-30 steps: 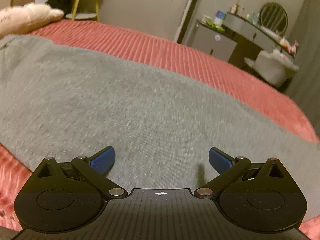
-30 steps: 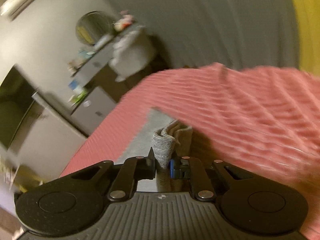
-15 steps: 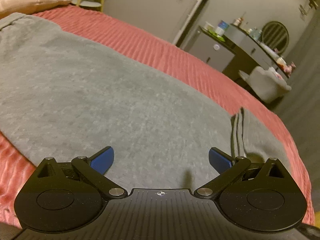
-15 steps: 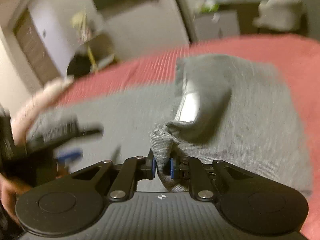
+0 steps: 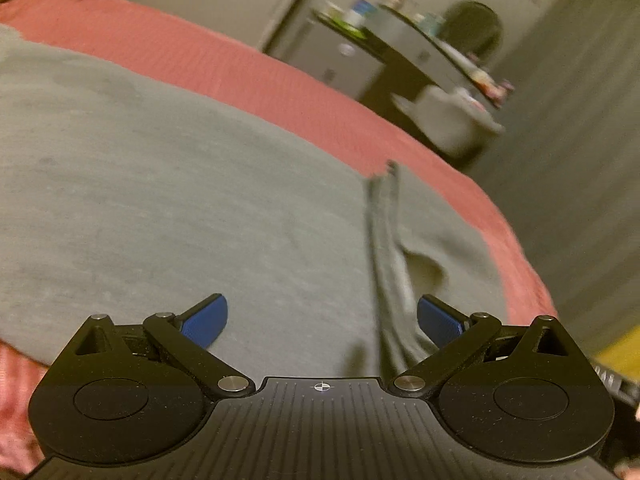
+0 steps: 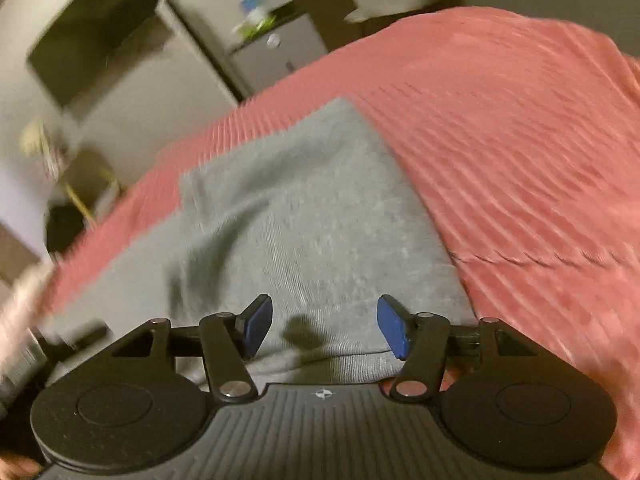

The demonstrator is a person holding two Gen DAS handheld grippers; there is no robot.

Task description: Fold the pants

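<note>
So the left gripper point(image 5: 322, 314) has its blue pads point(image 5: 205, 320) spread wide with nothing between them, just hanging low over the grey pants point(image 5: 168, 184). My guess is it's parked there so it's ready to pin or pinch the cloth for the next fold. Right next to its right-side pad, at about 3 o'clock from the gap, there's a ridge of doubled-over fabric point(image 5: 386, 256) running away toward 12 o'clock, with a little pucker beside it, so that looks like the edge of a leg end laid back over the rest. The right gripper point(image 6: 324, 326) is let go too, pads apart and empty, sitting over the near edge of the pants point(image 6: 312, 216); from its view the cloth runs up toward 11 o'clock in a rough rectangle, with a soft crease at around 10 o'clock. Reads to me like a fold got laid down and both tools are free to smooth it or grab again, but that's a judgement call. The pants lie flat on the pink ribbed bedspread point(image 6: 520, 152), which fills the 1 to 4 o'clock side of the right view and wraps around the far edge in the left one. Further out, at 1 o'clock in the left view, there's a cluttered dresser point(image 5: 404, 44) with a round mirror point(image 5: 474, 32), all pretty blurry.
</note>
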